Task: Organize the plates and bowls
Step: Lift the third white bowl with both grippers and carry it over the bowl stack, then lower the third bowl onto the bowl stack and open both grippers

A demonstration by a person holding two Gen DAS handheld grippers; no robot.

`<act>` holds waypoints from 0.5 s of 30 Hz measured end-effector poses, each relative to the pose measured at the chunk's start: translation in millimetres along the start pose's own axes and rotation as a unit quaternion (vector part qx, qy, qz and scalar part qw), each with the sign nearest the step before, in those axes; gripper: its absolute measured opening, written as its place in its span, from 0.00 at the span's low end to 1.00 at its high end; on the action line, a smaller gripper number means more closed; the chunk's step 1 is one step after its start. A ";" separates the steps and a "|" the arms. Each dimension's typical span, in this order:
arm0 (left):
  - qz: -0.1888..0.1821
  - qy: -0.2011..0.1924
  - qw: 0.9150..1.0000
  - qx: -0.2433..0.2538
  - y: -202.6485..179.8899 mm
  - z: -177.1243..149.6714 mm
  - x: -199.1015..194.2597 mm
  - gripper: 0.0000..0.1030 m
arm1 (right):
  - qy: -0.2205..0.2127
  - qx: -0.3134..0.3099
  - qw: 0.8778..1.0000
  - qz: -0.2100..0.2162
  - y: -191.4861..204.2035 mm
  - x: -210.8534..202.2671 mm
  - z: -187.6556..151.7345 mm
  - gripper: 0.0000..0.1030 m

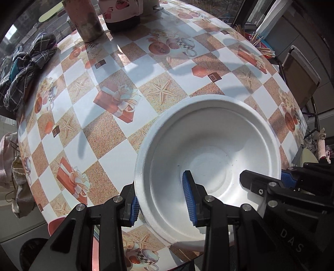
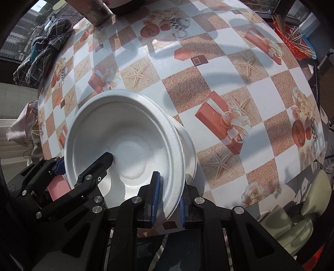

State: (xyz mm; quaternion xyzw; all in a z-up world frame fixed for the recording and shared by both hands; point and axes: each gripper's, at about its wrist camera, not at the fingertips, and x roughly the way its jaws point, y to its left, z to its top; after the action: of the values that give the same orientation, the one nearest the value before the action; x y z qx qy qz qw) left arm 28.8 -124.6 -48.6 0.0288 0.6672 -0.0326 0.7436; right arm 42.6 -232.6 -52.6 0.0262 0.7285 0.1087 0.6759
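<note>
At table's 6 o'clock edge: left gripper (image 1: 162, 200), right gripper (image 2: 168, 201) both clamp foam bowl (image 1: 208, 150) rim. Risk: opposed pulling cracks brittle rim.

Sunlit patterned tablecloth (image 1: 117, 133), folding chair (image 1: 300, 81), windows (image 1: 246, 10) behind.

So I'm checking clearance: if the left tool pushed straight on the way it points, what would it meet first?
The left tool already straddles the white bowl's near rim, so it would likely press into the bowl's wall first; beyond lies patterned table.
</note>
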 end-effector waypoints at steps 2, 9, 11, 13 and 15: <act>-0.002 0.005 1.000 0.003 -2.9 1.3 5.1 0.39 | 0.002 0.007 1.000 0.000 -4.8 3.3 -0.4 0.18; 0.021 0.000 1.000 0.012 -5.3 -2.6 9.7 0.59 | 0.010 0.020 1.000 0.005 -16.2 13.2 -0.2 0.19; 0.024 -0.011 1.000 0.007 1.2 -5.0 3.6 0.62 | 0.007 0.027 1.000 0.000 -21.5 11.1 -0.2 0.40; 0.014 -0.017 1.000 -0.003 12.5 -7.3 -3.1 0.64 | -0.003 0.032 0.999 -0.002 -28.0 5.6 0.2 0.72; -0.001 -0.022 1.000 -0.013 24.2 -9.9 -11.6 0.67 | -0.014 0.041 0.999 0.010 -35.5 -1.9 -0.8 0.91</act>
State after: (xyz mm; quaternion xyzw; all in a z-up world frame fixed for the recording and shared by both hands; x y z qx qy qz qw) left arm 19.9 -99.5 -38.1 0.0173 0.6512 -0.0255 0.7583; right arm 45.8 -267.7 -57.6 0.0629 0.7222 0.0846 0.6836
